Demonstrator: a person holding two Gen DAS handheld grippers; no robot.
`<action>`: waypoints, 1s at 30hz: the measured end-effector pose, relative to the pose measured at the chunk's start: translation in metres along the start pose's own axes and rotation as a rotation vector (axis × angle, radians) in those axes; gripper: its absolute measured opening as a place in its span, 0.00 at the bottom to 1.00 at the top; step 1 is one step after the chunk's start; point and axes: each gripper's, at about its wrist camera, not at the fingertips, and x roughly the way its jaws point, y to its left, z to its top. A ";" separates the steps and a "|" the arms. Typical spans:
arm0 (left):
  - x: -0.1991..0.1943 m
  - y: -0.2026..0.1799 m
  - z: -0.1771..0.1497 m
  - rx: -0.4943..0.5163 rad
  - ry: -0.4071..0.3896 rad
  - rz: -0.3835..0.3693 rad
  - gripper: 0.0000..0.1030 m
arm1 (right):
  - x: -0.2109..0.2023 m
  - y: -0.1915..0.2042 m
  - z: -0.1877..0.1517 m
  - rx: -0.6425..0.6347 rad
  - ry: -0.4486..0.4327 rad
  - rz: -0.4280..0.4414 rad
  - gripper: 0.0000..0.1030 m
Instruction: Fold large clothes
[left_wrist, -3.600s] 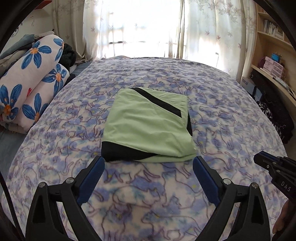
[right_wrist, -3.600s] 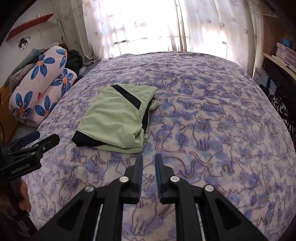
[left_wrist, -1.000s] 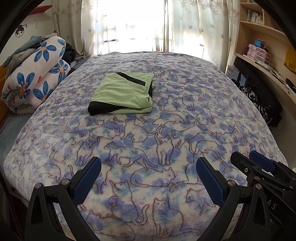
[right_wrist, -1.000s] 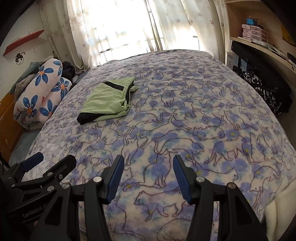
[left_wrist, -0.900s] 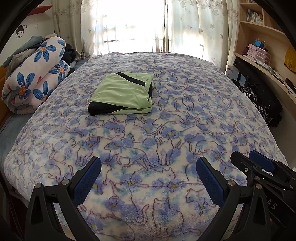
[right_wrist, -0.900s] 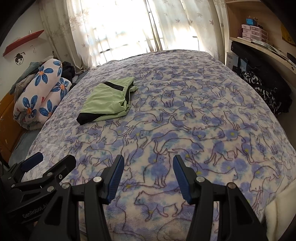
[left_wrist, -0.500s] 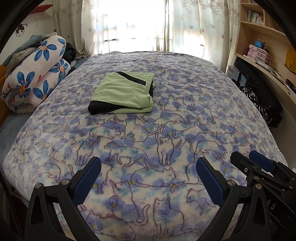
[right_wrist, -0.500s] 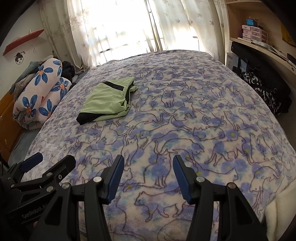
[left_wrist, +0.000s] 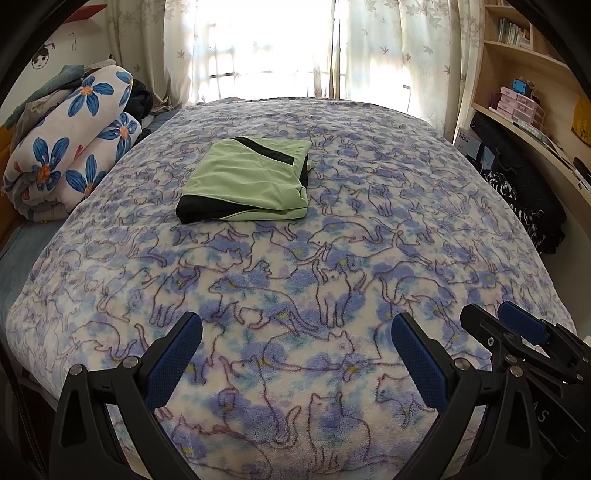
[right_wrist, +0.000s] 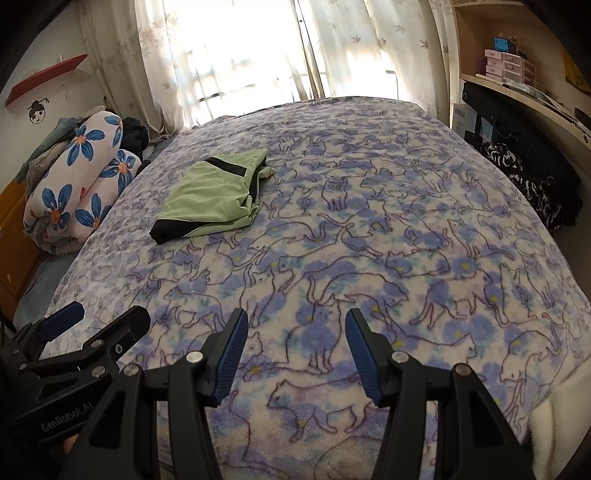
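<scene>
Blue pads on the left tongs and the right tongs are spread apart with nothing between them, low at the near end of the bed. The green and black folded garment lies far off, toward the left. Its right edge looks loose and bunchy, so a careless pull there could undo the fold.

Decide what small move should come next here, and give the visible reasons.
Probably none on this garment: the green shirt lies folded in a neat rectangle on the cat blanket, and both the left gripper and right gripper are open, empty and well short of it. Best fetch the next piece.
</scene>
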 end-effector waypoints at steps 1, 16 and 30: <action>0.000 0.000 0.000 -0.001 0.002 -0.001 0.99 | -0.001 0.002 0.001 0.003 0.000 0.002 0.53; 0.007 0.009 -0.006 -0.004 0.029 0.000 0.99 | 0.005 0.001 -0.003 0.001 0.012 -0.002 0.53; 0.011 0.009 -0.004 -0.003 0.039 0.002 0.99 | 0.006 0.001 -0.002 -0.001 0.014 -0.001 0.53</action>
